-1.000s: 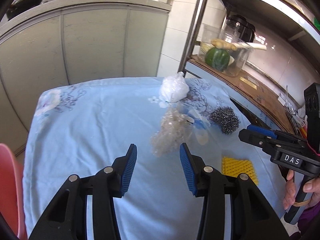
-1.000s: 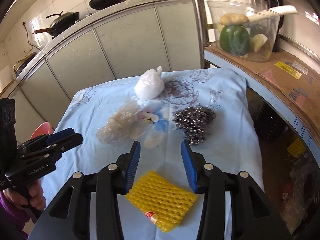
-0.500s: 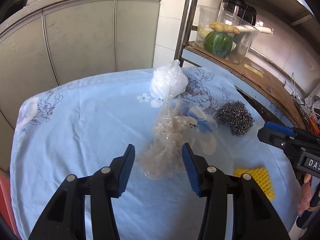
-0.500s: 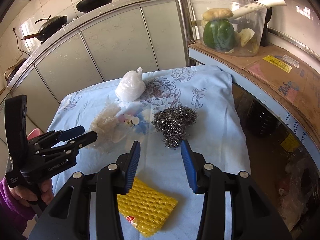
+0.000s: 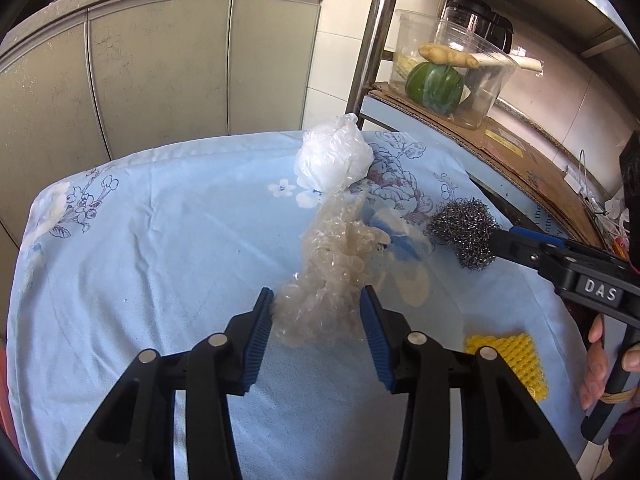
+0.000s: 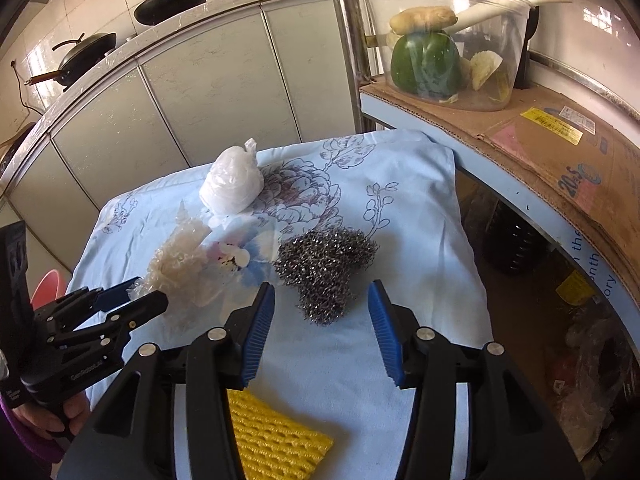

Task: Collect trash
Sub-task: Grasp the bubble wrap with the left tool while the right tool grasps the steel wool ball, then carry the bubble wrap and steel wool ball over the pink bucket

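Observation:
A crumpled clear plastic wrap (image 5: 332,276) lies on the blue flowered cloth (image 5: 160,240). My left gripper (image 5: 316,312) is open with its near end between the blue pads; it also shows in the right wrist view (image 6: 180,264). A white plastic bag ball (image 5: 334,158) sits behind it. A steel wool scourer (image 6: 326,270) lies just ahead of my open right gripper (image 6: 320,306), partly between the fingertips. A yellow foam net (image 6: 276,436) lies under the right gripper.
A shelf with cardboard (image 6: 540,140) and a clear bowl of vegetables (image 6: 440,44) stands to the right. Grey cabinets (image 5: 160,68) with pans on top stand behind the table. A pink bin (image 6: 46,288) shows at the table's left edge.
Both grippers moved forward. The left one now has the plastic wrap between its pads. The right one has passed over the yellow net and reached the steel wool.

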